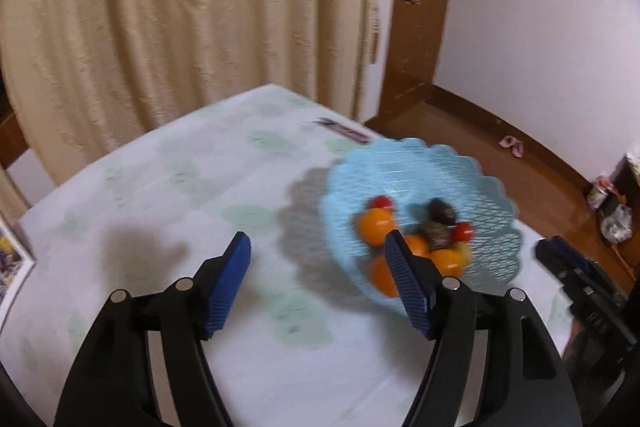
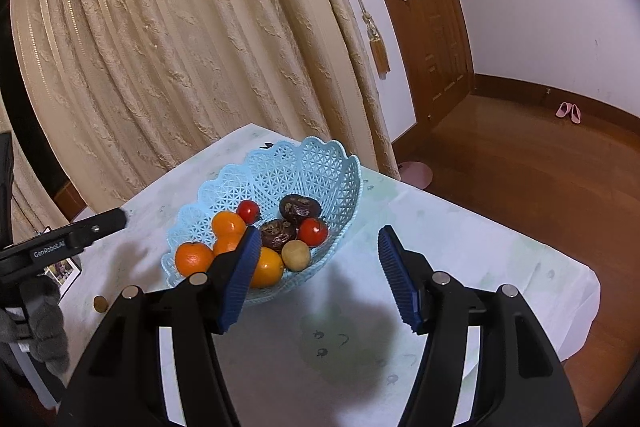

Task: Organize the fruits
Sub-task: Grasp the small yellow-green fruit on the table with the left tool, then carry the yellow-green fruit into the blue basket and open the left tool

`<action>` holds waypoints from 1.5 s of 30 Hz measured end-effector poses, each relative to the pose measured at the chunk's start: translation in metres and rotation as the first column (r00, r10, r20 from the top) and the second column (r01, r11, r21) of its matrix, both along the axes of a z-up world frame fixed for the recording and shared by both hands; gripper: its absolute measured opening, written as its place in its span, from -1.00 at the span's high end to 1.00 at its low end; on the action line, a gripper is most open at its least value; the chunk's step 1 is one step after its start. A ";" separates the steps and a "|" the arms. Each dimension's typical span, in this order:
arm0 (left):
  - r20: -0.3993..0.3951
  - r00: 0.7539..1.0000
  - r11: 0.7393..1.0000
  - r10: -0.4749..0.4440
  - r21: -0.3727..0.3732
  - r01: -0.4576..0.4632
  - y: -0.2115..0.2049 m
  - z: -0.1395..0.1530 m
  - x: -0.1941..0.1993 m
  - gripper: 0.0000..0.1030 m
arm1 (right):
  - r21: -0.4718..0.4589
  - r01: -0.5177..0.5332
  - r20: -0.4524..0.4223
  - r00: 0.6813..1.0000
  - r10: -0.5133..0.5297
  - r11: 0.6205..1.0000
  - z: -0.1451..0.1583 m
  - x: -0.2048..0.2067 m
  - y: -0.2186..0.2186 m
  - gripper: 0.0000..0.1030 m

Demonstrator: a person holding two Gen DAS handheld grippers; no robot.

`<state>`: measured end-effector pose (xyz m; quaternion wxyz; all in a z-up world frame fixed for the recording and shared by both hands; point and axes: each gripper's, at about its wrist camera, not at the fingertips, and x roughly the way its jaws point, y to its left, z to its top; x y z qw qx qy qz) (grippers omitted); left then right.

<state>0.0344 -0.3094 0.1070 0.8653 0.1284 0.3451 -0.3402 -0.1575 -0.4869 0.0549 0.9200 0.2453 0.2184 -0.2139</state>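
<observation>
A light blue lattice basket (image 2: 304, 167) stands on the table and holds several oranges (image 2: 194, 259), two red tomatoes (image 2: 313, 231), two dark dates (image 2: 299, 207) and a pale round fruit (image 2: 296, 255). The basket also shows, blurred, in the left wrist view (image 1: 472, 183). My right gripper (image 2: 316, 259) is open and empty, above the table just in front of the basket. My left gripper (image 1: 318, 267) is open and empty, to the left of the basket; it shows at the left edge of the right wrist view (image 2: 80, 231).
The table wears a white cloth with pale green prints (image 2: 460, 247). A small brown round object (image 2: 100, 303) lies on it near the left edge. A cream curtain (image 2: 180, 47) hangs behind. A wooden floor (image 2: 540, 179) and a door (image 2: 424, 7) lie to the right.
</observation>
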 end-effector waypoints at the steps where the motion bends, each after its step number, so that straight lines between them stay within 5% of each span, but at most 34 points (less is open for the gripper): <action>1: -0.003 1.000 1.000 0.028 0.007 -0.028 0.011 0.000 0.007 -0.35 | 0.000 -0.002 0.001 1.000 0.002 1.000 0.000 0.001 0.002 -0.23; 10: -0.039 0.971 0.971 0.236 0.062 -0.233 0.104 -0.015 0.048 -0.35 | -0.018 -0.045 -0.009 0.999 0.045 0.999 0.002 0.009 0.017 -0.31; 18: -0.106 0.943 0.945 0.316 0.129 -0.302 0.138 -0.051 0.057 -0.33 | -0.013 -0.067 -0.020 0.998 0.067 0.998 -0.001 0.012 0.022 -0.31; 30: -0.142 0.917 0.917 0.373 0.205 -0.341 0.144 -0.091 0.063 0.47 | -0.013 -0.074 -0.016 0.997 0.074 0.997 0.000 0.011 0.020 -0.31; 36: -0.097 0.939 0.934 0.330 0.178 -0.310 0.124 -0.069 0.057 0.47 | -0.014 -0.058 -0.004 0.998 0.058 0.998 0.004 0.006 0.017 -0.31; 45: -0.059 0.989 0.985 0.138 0.107 -0.132 0.043 -0.028 0.020 0.47 | -0.005 -0.019 0.008 1.000 0.019 1.000 0.007 -0.002 0.003 -0.31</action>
